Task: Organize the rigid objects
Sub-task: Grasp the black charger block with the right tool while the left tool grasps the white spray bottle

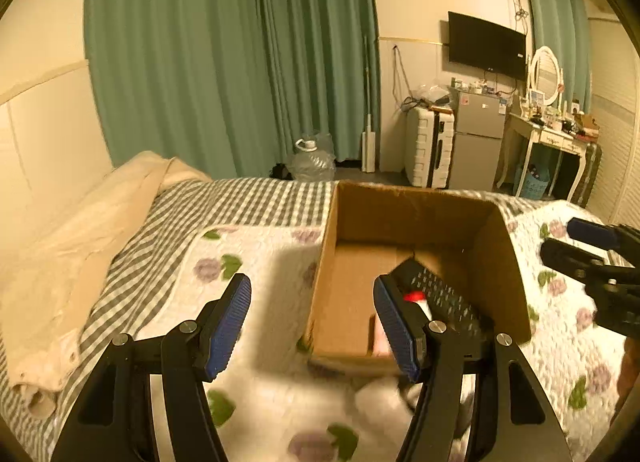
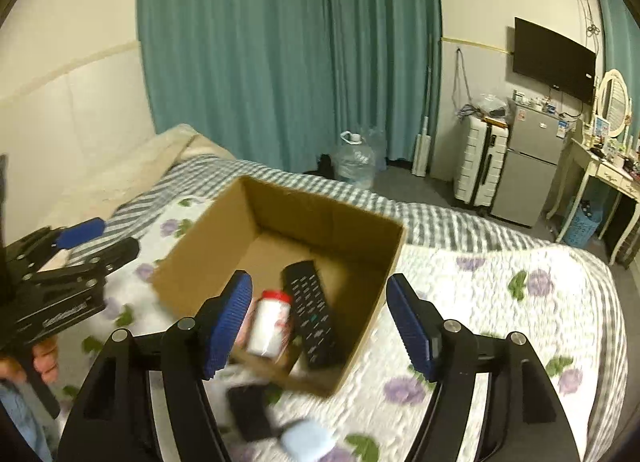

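Bedroom: green curtains (image 1: 232,62) at 12 o'clock; wall television (image 1: 486,45), fridge (image 1: 478,142), white dressing table (image 1: 554,134) at 2 o'clock.

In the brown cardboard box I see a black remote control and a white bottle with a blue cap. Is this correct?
Not quite: the white bottle has a red cap, as the right wrist view shows. It does lie beside the black remote control inside the brown cardboard box.

Box (image 2: 224,238) top open; remote (image 2: 312,310), bottle (image 2: 270,322) fill floor.
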`<action>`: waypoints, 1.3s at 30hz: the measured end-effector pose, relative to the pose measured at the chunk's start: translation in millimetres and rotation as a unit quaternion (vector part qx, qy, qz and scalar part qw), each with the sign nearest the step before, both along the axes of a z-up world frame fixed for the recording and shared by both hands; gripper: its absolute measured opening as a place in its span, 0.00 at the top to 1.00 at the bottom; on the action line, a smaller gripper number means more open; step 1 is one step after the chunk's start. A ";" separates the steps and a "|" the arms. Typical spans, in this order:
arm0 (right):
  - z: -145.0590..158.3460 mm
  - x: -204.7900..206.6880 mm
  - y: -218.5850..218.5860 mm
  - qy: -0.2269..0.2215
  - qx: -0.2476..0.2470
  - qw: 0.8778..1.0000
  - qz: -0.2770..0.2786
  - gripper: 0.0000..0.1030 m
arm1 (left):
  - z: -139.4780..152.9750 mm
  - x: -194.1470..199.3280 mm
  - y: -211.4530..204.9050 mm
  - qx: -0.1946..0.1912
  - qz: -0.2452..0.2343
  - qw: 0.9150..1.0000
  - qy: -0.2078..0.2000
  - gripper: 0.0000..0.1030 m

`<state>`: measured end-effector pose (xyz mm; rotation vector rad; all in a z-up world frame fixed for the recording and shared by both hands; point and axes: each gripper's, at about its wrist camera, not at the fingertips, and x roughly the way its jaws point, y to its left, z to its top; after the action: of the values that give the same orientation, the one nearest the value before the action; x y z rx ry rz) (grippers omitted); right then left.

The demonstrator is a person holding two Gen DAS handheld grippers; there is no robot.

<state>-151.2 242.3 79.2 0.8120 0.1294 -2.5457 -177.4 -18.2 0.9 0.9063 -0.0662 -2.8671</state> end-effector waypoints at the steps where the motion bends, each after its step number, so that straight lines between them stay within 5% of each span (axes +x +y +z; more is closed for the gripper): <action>1: -3.0 9.8 -1.3 0.000 0.001 1.000 0.008 0.32 | -2.5 7.6 -1.6 0.005 0.002 1.000 -0.005 0.35; 5: -29.9 28.7 -13.8 -0.020 0.024 0.999 0.041 0.32 | -21.4 27.2 -7.2 0.030 0.009 0.999 -0.032 0.35; 16: -136.5 39.3 -44.3 -0.127 0.113 0.982 0.083 0.33 | -87.9 32.0 5.9 0.008 -0.012 0.995 -0.098 0.35; 19: -147.6 34.5 -46.0 -0.136 0.125 0.980 0.073 0.41 | -96.5 30.2 4.5 0.006 -0.014 0.994 -0.109 0.35; 31: -169.3 17.6 -62.8 -0.155 0.122 0.977 0.086 0.59 | -108.7 30.1 3.4 0.013 -0.018 0.992 -0.127 0.35; 39: -121.8 46.3 -34.4 -0.087 0.089 0.991 0.054 0.63 | -95.2 33.7 13.9 0.018 -0.024 0.993 -0.114 0.35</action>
<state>-104.9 207.9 -42.6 1.0619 0.3374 -2.3738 -143.7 -4.3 -94.3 1.2528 -0.0590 -2.8020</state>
